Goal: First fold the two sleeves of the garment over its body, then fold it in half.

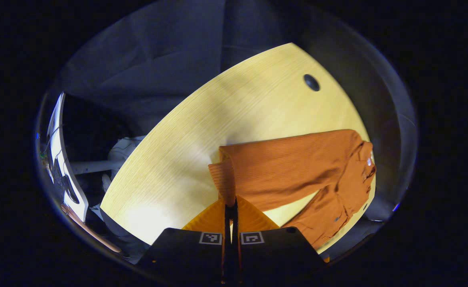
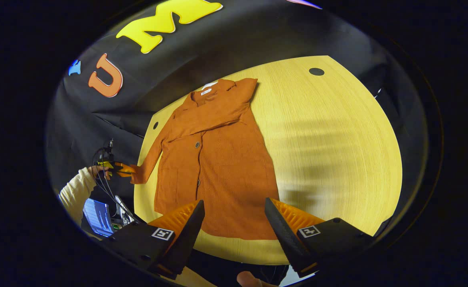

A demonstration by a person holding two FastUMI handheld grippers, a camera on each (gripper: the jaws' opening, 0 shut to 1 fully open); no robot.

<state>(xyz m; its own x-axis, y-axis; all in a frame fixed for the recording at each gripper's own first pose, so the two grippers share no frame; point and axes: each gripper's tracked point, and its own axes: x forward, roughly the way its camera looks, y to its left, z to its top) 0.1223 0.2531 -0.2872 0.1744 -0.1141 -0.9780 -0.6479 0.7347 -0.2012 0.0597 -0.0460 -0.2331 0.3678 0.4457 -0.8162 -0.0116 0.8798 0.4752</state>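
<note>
your rust-orange ribbed knit cardigan (image 2: 222, 167) lies flat on the pale yellow wood-grain counter (image 2: 329, 151), collar toward the booth's black cloth wall and hem nearest you in the right gripper view. one sleeve (image 2: 218, 109) is already folded across the chest, its cuff reaching the far shoulder. the other sleeve (image 2: 148, 159) stretches out past the counter's edge, and your left gripper (image 2: 118, 169) has its cuff, with your cream-sleeved arm (image 2: 76, 191) behind it. in the left gripper view the left gripper (image 1: 230, 211) is clenched on that cuff (image 1: 224, 179), the two fingers pressed together with the ribbed fabric rising from between them, and the cardigan's body (image 1: 297, 163) lies beyond on the counter. your right gripper (image 2: 234, 223) is released, its fingers spread wide, hovering over the hem without touching the fabric. a dark round hole (image 2: 316, 71) sits in the counter's far corner.
</note>
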